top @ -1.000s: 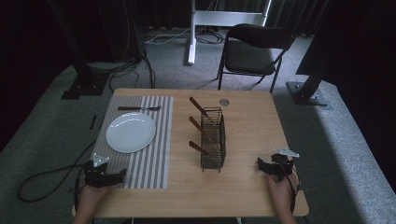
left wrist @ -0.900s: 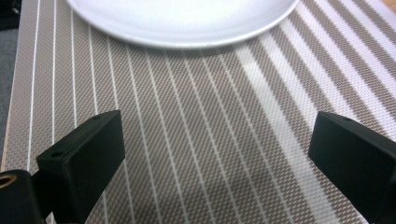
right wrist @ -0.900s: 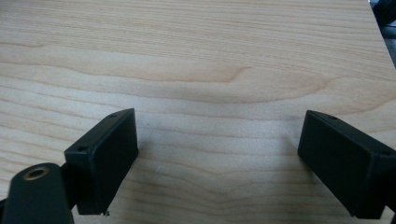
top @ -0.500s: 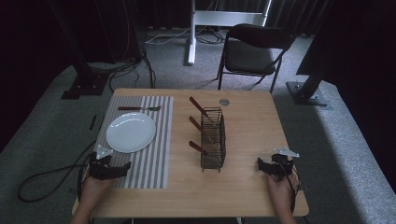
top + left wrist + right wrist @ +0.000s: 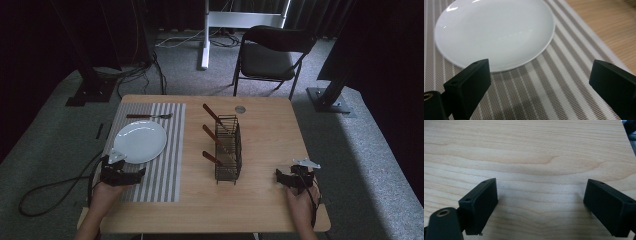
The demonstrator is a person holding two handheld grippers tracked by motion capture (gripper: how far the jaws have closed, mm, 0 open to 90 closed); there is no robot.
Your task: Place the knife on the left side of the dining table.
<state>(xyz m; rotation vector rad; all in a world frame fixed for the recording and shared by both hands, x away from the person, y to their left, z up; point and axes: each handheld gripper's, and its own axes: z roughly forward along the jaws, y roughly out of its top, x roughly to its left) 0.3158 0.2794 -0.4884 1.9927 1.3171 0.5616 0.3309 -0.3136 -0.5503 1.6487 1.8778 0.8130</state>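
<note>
A white plate (image 5: 140, 141) lies on a grey striped placemat (image 5: 165, 165) at the table's left, with a fork (image 5: 148, 116) beyond it. My left gripper (image 5: 136, 173) hovers open over the mat's near end, just short of the plate (image 5: 494, 32); its jaws stand wide apart with nothing between them. A black wire caddy (image 5: 228, 149) in the middle holds three wooden-handled utensils (image 5: 212, 136). At the table's front right my right gripper (image 5: 279, 177) rests open on bare wood (image 5: 536, 162), its fingers (image 5: 479, 205) empty.
A small round metal disc (image 5: 240, 109) lies near the table's far edge. A black folding chair (image 5: 272, 55) stands behind the table. Cables (image 5: 45, 192) trail on the carpet at the left. A white stand base (image 5: 205, 35) is farther back.
My left gripper has moved a little forward and inward onto the placemat toward the plate. The right gripper has stayed where it was.
</note>
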